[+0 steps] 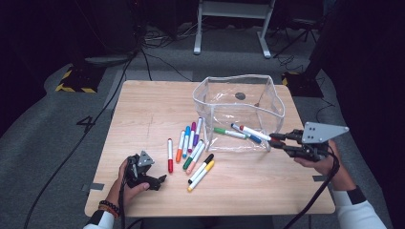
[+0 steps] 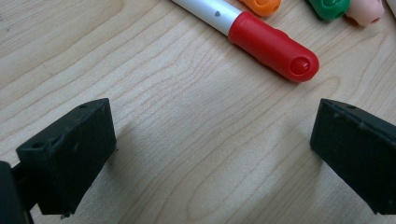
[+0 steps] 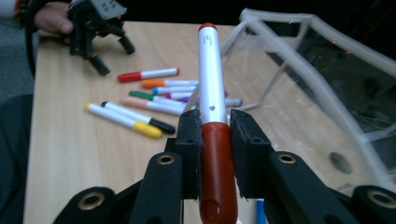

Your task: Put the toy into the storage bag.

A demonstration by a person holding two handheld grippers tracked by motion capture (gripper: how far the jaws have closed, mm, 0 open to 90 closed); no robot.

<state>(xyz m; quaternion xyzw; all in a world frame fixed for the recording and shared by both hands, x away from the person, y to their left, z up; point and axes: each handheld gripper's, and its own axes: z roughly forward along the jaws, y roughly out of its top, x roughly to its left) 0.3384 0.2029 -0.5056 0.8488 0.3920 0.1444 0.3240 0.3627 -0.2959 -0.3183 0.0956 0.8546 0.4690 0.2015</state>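
Observation:
My right gripper (image 1: 277, 140) (image 3: 215, 126) is shut on the dark red cap of a white marker (image 1: 255, 132) (image 3: 212, 79). It holds the marker off the table at the front right corner of a clear plastic pouch (image 1: 274, 102), with the marker's tip pointing at the pouch. Inside the pouch lie a green marker (image 1: 228, 132) and a blue one (image 1: 252, 137). My left gripper (image 1: 159, 182) (image 2: 212, 140) rests open on the table at the front left. A red-capped marker (image 1: 170, 155) (image 2: 273, 46) lies just beyond its jaws, untouched.
Several loose markers lie on the wooden table (image 1: 143, 105) left of the pouch, among them orange (image 1: 180, 146), black (image 1: 203, 167) and yellow (image 1: 200, 175). A cable (image 1: 320, 191) trails from my right gripper over the table's front right edge.

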